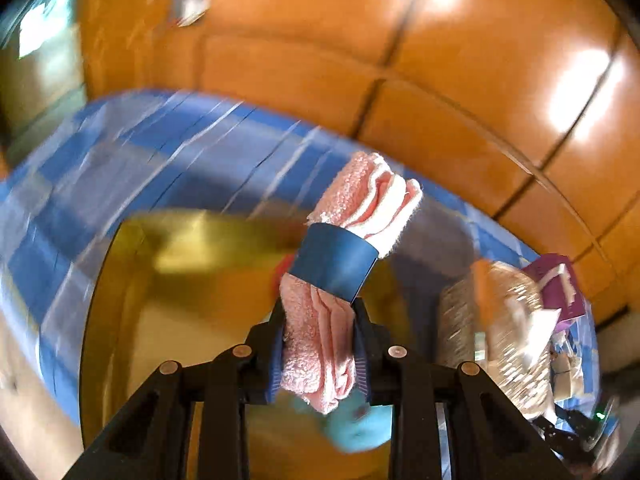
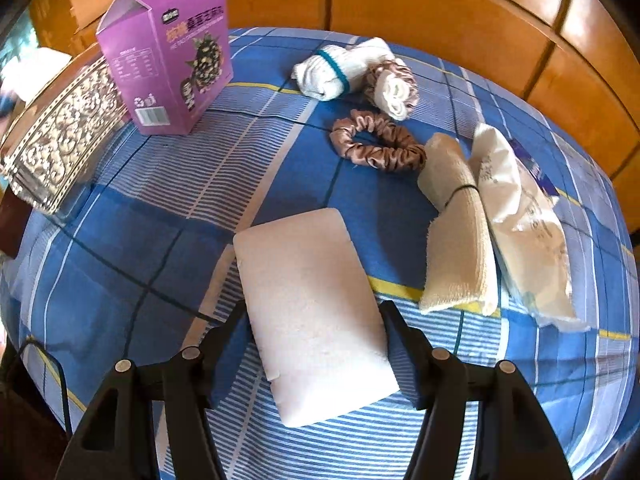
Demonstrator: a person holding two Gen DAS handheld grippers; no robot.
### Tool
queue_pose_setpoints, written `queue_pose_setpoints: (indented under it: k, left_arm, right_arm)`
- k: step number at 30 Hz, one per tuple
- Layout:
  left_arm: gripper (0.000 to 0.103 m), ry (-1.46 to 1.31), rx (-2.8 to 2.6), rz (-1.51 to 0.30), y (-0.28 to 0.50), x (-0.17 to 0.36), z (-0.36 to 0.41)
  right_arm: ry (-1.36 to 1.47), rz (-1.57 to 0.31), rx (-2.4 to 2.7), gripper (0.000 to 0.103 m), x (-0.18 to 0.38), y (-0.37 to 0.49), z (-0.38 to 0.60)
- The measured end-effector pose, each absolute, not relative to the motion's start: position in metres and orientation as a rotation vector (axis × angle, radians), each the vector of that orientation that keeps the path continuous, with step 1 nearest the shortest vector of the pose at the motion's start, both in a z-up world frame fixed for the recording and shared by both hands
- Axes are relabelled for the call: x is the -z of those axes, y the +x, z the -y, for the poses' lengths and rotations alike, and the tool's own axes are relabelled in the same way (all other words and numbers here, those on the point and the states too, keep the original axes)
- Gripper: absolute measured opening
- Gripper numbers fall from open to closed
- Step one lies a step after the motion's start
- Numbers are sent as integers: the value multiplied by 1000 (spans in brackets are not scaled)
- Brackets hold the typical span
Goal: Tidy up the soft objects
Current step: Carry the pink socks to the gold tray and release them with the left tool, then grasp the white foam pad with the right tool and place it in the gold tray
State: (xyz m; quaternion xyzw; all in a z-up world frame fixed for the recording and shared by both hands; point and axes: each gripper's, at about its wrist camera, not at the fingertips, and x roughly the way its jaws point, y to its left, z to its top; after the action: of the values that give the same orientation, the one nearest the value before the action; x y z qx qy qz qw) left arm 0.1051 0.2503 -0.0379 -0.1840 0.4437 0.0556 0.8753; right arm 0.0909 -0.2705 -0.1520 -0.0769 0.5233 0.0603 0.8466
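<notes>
My left gripper (image 1: 320, 344) is shut on a rolled pink towel (image 1: 320, 356) with a blue paper band (image 1: 334, 260), held above a golden box (image 1: 168, 280) that has a light blue soft item (image 1: 360, 432) inside. My right gripper (image 2: 314, 344) is open, with its fingers on either side of a white foam pad (image 2: 312, 308) lying on the blue plaid cloth (image 2: 140, 240). A beige towel (image 2: 460, 236), a plastic-wrapped white cloth (image 2: 524, 232), a pink scrunchie (image 2: 376, 144), a white rolled cloth in a scrunchie (image 2: 394, 88) and a white sock roll (image 2: 336, 68) lie beyond.
A purple carton (image 2: 176, 56) stands at the back left, next to the embossed silver side of a box (image 2: 60, 136). Orange wooden panels (image 2: 440, 8) rise behind the cloth. The left wrist view is motion-blurred.
</notes>
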Motion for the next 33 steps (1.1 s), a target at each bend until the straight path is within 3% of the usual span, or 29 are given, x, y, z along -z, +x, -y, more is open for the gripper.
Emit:
queue_pose_setpoints:
  k: [8,11,13,24,33]
  left_arm:
    - [34,-657,-185,-1028,92,101,-292]
    - [48,-686,-179,-1020,96,103,-289]
    - [63,-627,-198,-991,97,94,-282]
    - [69,-374,-167,-882,59,71,-241]
    - [69,-300,-76,-845,42,56,-212]
  right_arm:
    - [-137,-1106,-42,63,149,85,267]
    - [-132,-1111,-23,62,147,83,263]
    - [-138,-1112,-14,60,147,82,262]
    - [-126,-1116,10,55,139,84,254]
    - [-9,-1071,4,55,74,130,255]
